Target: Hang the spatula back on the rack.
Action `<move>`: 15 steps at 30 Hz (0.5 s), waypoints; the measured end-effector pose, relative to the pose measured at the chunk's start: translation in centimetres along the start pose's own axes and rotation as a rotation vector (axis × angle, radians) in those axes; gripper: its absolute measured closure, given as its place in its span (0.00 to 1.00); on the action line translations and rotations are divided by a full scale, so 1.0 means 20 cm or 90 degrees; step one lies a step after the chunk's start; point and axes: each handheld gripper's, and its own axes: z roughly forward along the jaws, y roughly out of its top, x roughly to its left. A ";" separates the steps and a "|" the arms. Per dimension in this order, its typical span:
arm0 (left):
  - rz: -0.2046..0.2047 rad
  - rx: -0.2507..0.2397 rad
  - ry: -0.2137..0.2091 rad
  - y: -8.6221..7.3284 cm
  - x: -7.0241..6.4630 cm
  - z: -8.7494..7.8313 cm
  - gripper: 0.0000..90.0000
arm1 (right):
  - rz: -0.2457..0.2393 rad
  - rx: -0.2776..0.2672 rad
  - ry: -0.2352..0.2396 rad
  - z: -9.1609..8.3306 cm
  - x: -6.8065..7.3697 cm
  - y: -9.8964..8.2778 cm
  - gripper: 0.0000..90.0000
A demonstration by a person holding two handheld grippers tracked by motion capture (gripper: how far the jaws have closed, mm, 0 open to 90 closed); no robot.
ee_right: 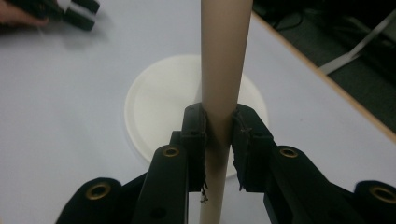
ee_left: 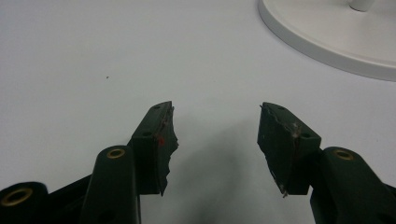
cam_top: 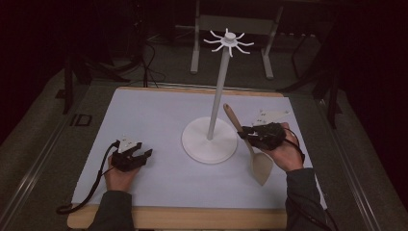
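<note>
A wooden spatula [cam_top: 260, 165] is lifted off the white mat, handle up and to the left, blade low near the person's right hand. My right gripper [cam_top: 247, 133] is shut on its handle; in the right gripper view the two pads [ee_right: 195, 126] clamp the round handle [ee_right: 224, 56]. A white stand has a round base [cam_top: 209, 142], a tall pole [cam_top: 220, 82] and a ring of hooks [cam_top: 229, 41] on top. The spatula hangs just right of the base. My left gripper [cam_top: 146, 155] rests on the mat at the left, open, with nothing between its fingers [ee_left: 159, 135].
The white mat [cam_top: 159, 110] covers a wooden table [cam_top: 183, 217]. The stand's base rim [ee_left: 327, 42] lies ahead and to the right of the left gripper. Metal frame legs [cam_top: 195, 53] stand behind the table. A cable [cam_top: 91, 190] trails from the left gripper.
</note>
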 end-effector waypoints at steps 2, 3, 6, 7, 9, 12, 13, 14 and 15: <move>-0.001 -0.001 -0.001 0.00 0.00 0.00 0.51 | 0.004 -0.014 -0.007 -0.02 -0.01 0.00 0.84; -0.001 0.000 0.000 0.00 0.00 0.00 0.51 | 0.004 -0.024 -0.009 -0.03 -0.01 0.00 0.84; 0.000 0.000 0.000 0.00 0.00 0.00 0.51 | 0.011 -0.049 -0.021 -0.06 -0.01 0.01 0.84; -0.001 -0.001 0.000 0.00 0.00 0.00 0.51 | 0.012 -0.057 -0.023 -0.07 -0.01 0.01 0.84; -0.001 -0.001 0.000 0.00 0.00 0.00 0.51 | 0.016 -0.068 -0.027 -0.08 -0.02 0.02 0.84; -0.002 0.000 0.000 0.00 0.00 0.00 0.51 | 0.017 -0.080 -0.036 -0.08 -0.01 0.02 0.84; -0.003 -0.002 0.000 0.00 0.00 0.00 0.51 | 0.019 -0.087 -0.039 -0.08 -0.01 0.02 0.84; -0.003 -0.002 0.000 0.00 0.00 0.00 0.51 | 0.022 -0.094 -0.041 -0.08 -0.01 0.03 0.84; -0.002 -0.001 0.000 0.00 0.00 0.00 0.51 | 0.025 -0.102 -0.043 -0.08 -0.01 0.03 0.84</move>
